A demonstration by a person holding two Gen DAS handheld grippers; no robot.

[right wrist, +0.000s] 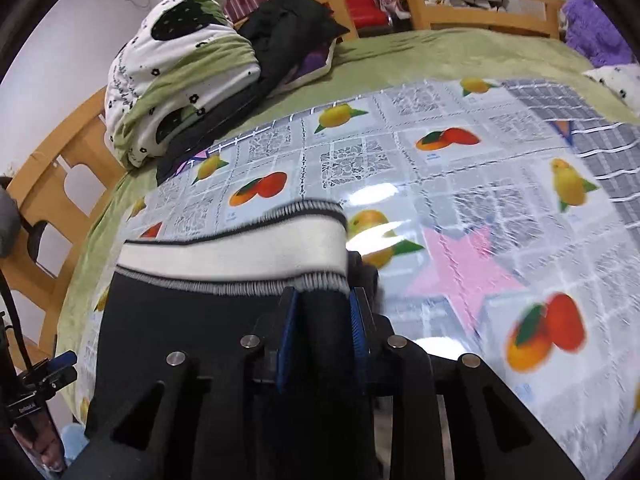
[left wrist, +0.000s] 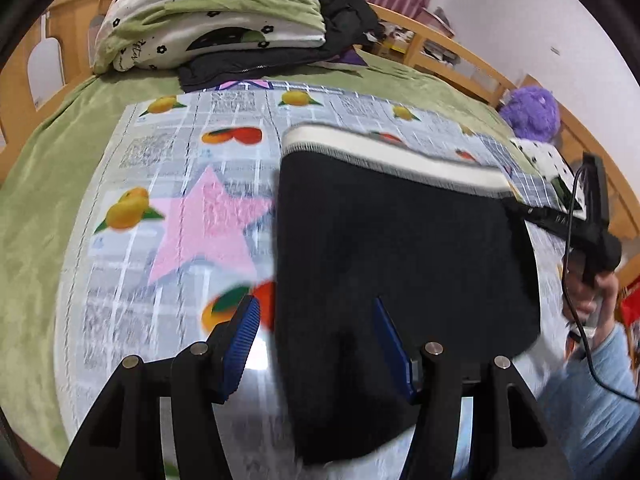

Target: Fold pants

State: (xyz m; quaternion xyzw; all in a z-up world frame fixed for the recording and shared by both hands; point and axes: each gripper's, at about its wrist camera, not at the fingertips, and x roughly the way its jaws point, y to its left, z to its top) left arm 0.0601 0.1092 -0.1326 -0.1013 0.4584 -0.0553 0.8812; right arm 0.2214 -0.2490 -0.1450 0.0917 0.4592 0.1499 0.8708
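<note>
Black pants (left wrist: 400, 248) with a white waistband (left wrist: 384, 150) lie folded on a fruit-print plastic sheet (left wrist: 192, 184). My left gripper (left wrist: 316, 312) is open above the pants' near left edge, its right finger over the black cloth and its left finger over the sheet. In the right wrist view the pants (right wrist: 180, 320) fill the lower left, waistband (right wrist: 240, 252) ahead. My right gripper (right wrist: 324, 300) has its fingers closed on the black cloth just below the waistband's right end. The right gripper also shows in the left wrist view (left wrist: 516, 206) at the waistband's right corner.
The sheet covers a green bedspread (left wrist: 36, 208) on a wooden-railed bed (right wrist: 480, 12). A stack of folded quilts (left wrist: 208, 20) and dark clothes (left wrist: 344, 12) sits at the far end. A purple plush (left wrist: 530, 112) lies at the right edge.
</note>
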